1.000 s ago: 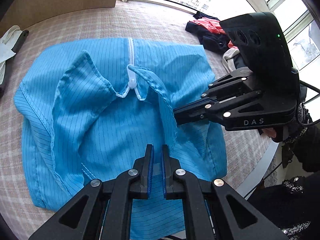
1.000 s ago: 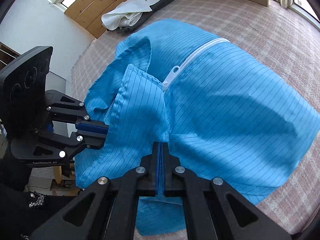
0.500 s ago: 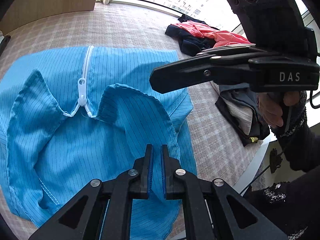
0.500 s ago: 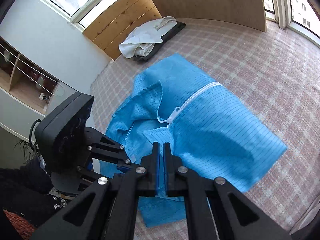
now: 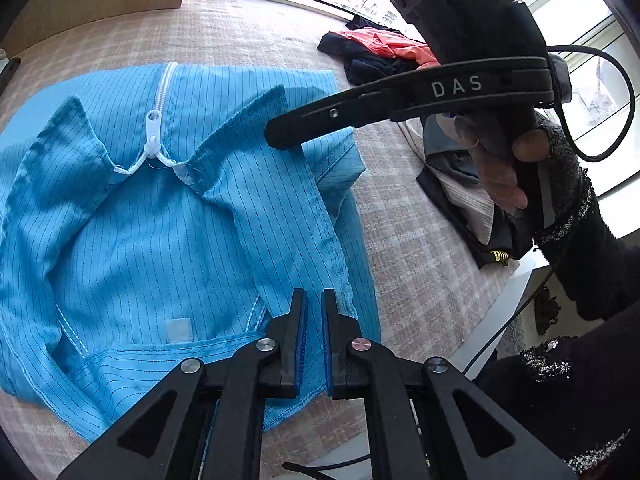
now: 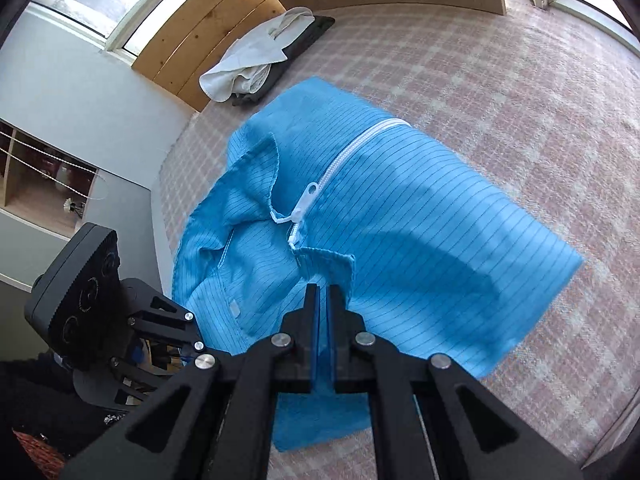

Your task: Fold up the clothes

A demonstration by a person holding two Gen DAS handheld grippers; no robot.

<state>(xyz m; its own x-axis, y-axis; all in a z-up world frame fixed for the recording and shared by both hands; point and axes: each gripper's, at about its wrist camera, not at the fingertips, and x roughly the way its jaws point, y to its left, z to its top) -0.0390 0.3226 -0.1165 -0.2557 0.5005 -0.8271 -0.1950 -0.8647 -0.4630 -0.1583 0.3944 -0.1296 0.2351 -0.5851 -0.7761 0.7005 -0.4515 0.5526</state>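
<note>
Blue jacket (image 5: 168, 216) flat on checked cover (image 5: 404, 240), collar spread toward 6 o'clock, white zip (image 5: 154, 136) running up toward 12

Left gripper (image 5: 314, 300) at 6 o'clock in own view, pressed together, blue cloth between pads

Right gripper (image 6: 322, 294) likewise narrow, blue cloth between pads; pinch or empty – cannot tell; in left view its tip hangs above collar's right flap, apart from cloth

Hand (image 5: 496, 160) on right gripper's handle at 3 o'clock

Clothes pile (image 5: 380, 54) at 1 o'clock; white cloth (image 6: 256, 60) at 11 o'clock in right view
</note>
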